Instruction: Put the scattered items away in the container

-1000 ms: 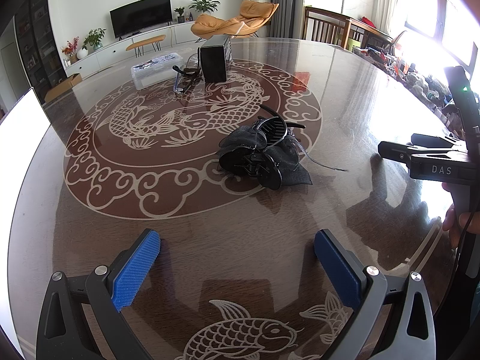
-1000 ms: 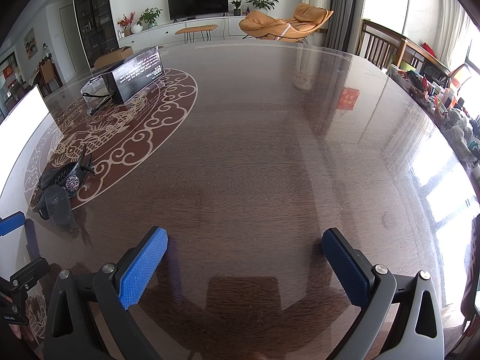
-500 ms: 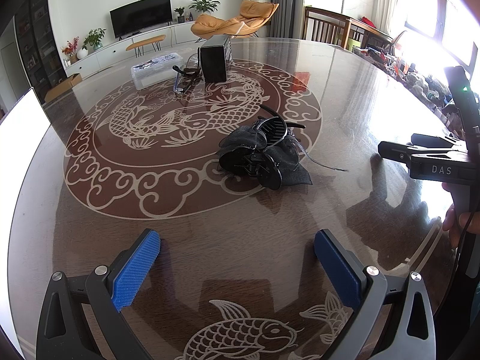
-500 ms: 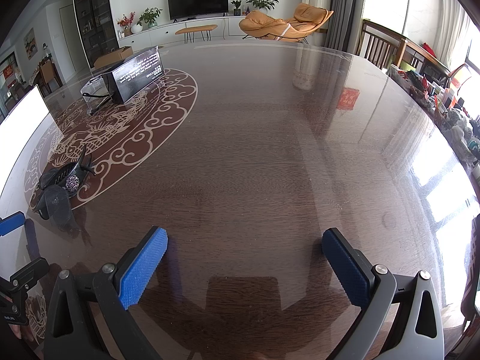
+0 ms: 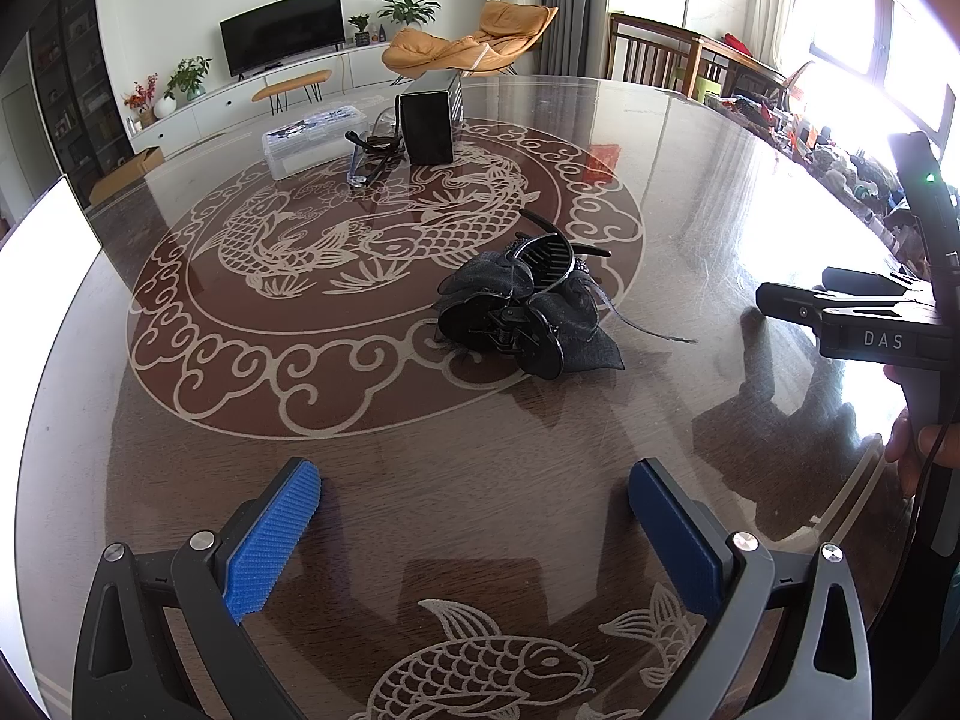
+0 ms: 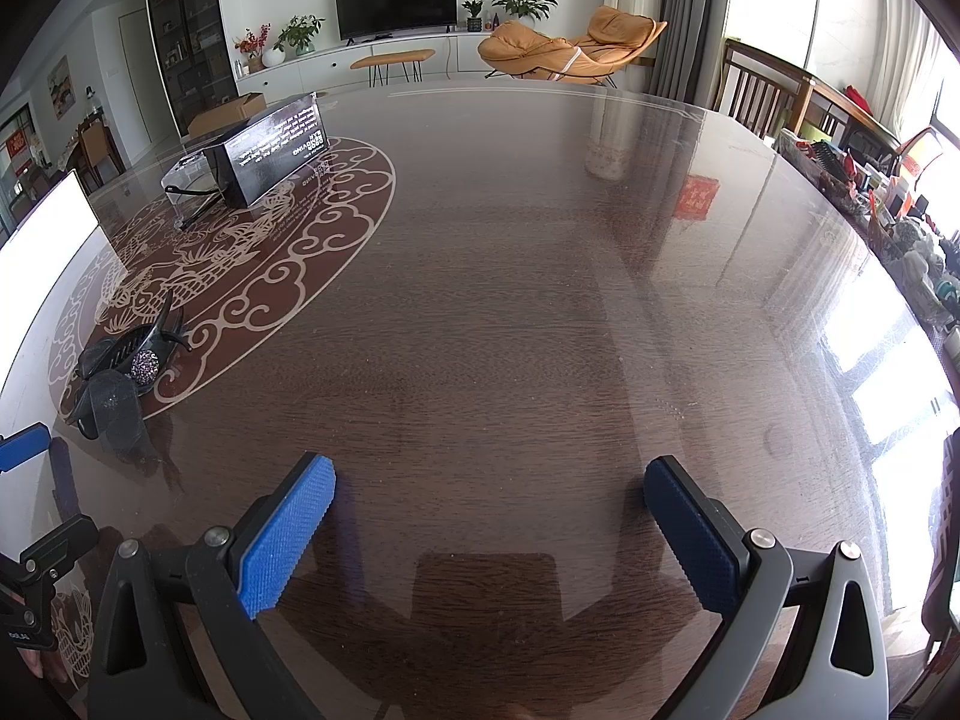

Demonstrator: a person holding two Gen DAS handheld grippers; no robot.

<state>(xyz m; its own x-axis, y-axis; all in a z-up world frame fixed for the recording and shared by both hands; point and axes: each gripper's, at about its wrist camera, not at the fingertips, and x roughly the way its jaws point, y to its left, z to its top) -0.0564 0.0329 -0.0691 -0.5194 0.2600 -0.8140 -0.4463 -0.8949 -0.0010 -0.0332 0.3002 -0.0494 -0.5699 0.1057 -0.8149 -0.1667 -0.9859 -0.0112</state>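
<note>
A heap of black hair clips and gauzy bows (image 5: 528,306) lies on the round glass-topped table (image 5: 690,192), ahead of my left gripper (image 5: 474,528), which is open and holds nothing. The same heap (image 6: 123,372) shows at the far left of the right wrist view. My right gripper (image 6: 489,525) is open over bare table. Farther back stand a clear plastic container (image 5: 315,141), a pair of glasses (image 5: 372,159) and a black box (image 5: 429,120). The right gripper's body (image 5: 870,324) shows at the right edge of the left wrist view.
The table carries a fish and cloud pattern (image 5: 336,252). Wooden chairs (image 6: 762,90) and a cluttered side surface (image 6: 900,210) stand to the right. Beyond the table are an orange lounge chair (image 6: 564,51) and a TV (image 6: 396,3).
</note>
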